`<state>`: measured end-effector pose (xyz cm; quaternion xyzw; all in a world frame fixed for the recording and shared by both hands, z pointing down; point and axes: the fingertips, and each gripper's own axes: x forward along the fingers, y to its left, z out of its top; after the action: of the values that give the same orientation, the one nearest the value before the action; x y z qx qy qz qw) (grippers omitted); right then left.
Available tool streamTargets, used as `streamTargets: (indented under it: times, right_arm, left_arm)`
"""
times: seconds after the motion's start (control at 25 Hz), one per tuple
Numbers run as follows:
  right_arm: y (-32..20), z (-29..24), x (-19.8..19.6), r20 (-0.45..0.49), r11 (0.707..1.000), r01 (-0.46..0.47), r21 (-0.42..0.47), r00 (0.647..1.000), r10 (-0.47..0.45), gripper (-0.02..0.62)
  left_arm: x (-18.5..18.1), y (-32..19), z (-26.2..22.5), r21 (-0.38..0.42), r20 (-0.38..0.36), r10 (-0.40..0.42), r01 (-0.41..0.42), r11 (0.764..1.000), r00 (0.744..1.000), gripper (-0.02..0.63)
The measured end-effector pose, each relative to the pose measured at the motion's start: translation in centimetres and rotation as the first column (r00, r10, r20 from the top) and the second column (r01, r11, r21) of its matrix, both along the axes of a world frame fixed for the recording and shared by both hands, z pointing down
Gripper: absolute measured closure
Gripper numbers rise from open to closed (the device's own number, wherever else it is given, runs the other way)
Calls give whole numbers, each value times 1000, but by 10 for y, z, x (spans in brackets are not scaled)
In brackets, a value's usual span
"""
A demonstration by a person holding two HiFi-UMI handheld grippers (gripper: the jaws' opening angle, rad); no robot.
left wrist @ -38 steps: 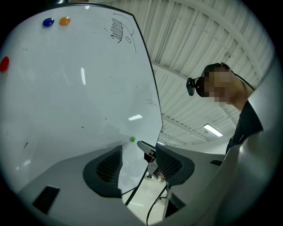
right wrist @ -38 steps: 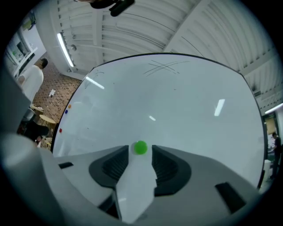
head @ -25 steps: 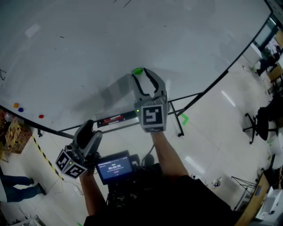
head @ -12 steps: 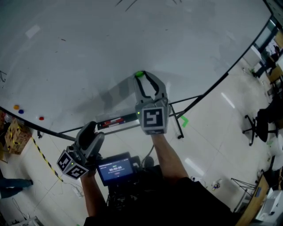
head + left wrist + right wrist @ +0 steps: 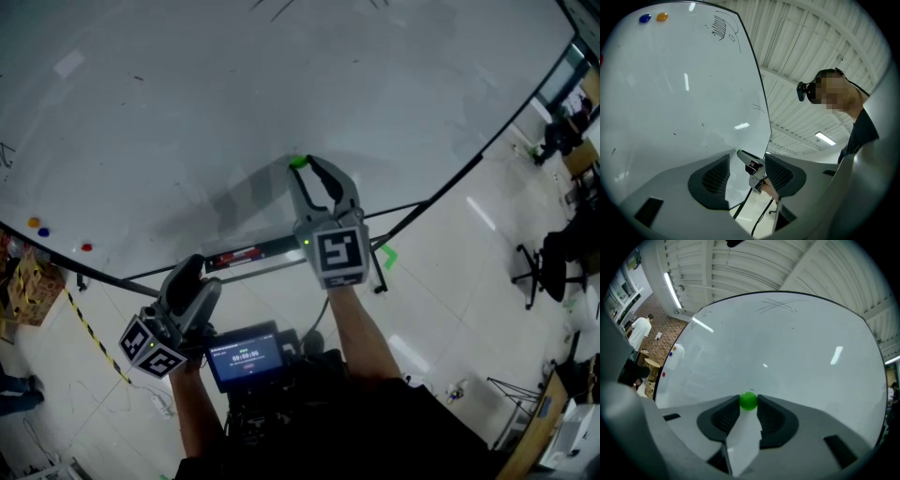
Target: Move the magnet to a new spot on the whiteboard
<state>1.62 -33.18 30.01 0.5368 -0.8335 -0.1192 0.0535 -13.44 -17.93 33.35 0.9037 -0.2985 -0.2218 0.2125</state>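
Whiteboard [image 5: 281,75] bears green magnet [image 5: 749,401], right gripper [image 5: 306,167] jaws just closing onto it.

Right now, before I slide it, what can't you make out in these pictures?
- Head view: the small round green magnet is mostly hidden behind the right tongs, which have just been closing with it between them.
- Right gripper view: whether the magnet touches the white whiteboard; its own body hides the contact.
- Head view: dark marker strokes, cut off by the top edge.
- Head view: print on the small black screen, too small to read.
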Motion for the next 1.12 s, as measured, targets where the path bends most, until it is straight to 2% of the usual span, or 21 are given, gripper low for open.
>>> streamTargets:
  times: [0.4,0.68,0.8,1.12]
  right_arm:
    - [62,-10,26,121,991,129,-31,985,-125,449]
    - [112,-18,44,142,981,191,-30,972,-185,449]
    - [127,-15,49,119,976,211,-47,972,-204,449]
    - [140,-15,73,118,979,199,-38,974,-193,449]
  left_arm:
    - [7,6,-5,21,-37,32,-31,999,999,379]
    - [11,12,-9,39,-50,45,-43,998,998,379]
    - [14,14,-11,29,-69,45,-43,999,997,379]
    - [29,15,-9,28,-68,44,-42,999,997,379]
